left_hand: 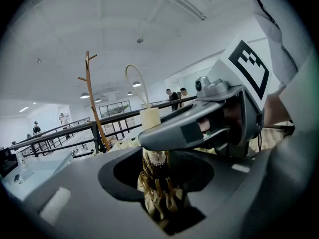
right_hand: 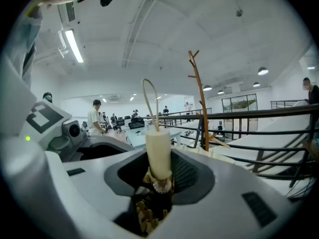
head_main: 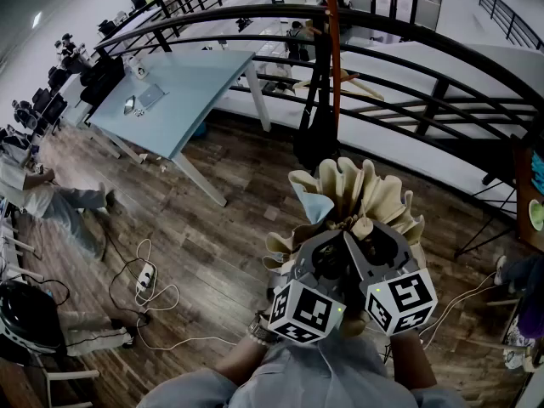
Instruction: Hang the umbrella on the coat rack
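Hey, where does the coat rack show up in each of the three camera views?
Head view: coat rack top centre, an orange pole.
Left gripper view: left of centre, beyond the umbrella.
Right gripper view: right of centre.
Shared landmark: the black railing next to it.

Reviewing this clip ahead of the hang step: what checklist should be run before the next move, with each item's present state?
1. Right gripper shut on the umbrella just under its handle: ok.
2. Left gripper shut on the umbrella's folded ribs: ok.
3. Strap loop standing free above the handle: ok.
4. Coat rack ahead, top pegs bare: ok.
5. Rack within reach: cannot tell.
6. Loop over a peg: not ok, not yet.
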{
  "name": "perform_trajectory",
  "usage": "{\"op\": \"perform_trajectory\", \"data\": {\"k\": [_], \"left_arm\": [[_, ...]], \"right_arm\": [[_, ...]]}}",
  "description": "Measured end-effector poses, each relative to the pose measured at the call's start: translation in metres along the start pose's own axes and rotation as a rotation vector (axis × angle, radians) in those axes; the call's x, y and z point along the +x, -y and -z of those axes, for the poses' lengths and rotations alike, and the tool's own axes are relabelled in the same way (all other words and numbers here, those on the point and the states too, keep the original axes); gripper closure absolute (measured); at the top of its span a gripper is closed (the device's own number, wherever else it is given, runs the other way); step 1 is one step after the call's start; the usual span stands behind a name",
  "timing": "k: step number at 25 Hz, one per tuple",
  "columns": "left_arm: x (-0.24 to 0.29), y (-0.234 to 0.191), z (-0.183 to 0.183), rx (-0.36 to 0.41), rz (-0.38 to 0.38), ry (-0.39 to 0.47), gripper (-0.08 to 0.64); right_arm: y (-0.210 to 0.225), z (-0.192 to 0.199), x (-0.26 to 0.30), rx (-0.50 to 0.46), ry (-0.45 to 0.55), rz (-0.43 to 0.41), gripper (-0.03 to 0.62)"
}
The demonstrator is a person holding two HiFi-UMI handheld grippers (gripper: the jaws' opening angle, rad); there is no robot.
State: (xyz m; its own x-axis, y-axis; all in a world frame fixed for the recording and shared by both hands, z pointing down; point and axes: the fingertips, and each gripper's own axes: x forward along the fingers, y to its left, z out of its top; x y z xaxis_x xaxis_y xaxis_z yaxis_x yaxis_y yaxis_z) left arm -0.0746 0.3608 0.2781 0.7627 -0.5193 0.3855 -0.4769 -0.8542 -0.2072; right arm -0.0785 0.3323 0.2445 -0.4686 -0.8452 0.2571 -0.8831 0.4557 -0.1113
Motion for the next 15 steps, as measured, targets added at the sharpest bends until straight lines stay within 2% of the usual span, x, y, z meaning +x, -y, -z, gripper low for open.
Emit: {"op": "perform_trajectory", "data": {"k": [15], "left_arm": [[0.0091,0.0052,-0.0028,-0.007,-0.024,-0.017,0.414]], "right_arm": [[0.0095,0.0022,-0.0044,0.000,0.004,-0.029,0.456]]}}
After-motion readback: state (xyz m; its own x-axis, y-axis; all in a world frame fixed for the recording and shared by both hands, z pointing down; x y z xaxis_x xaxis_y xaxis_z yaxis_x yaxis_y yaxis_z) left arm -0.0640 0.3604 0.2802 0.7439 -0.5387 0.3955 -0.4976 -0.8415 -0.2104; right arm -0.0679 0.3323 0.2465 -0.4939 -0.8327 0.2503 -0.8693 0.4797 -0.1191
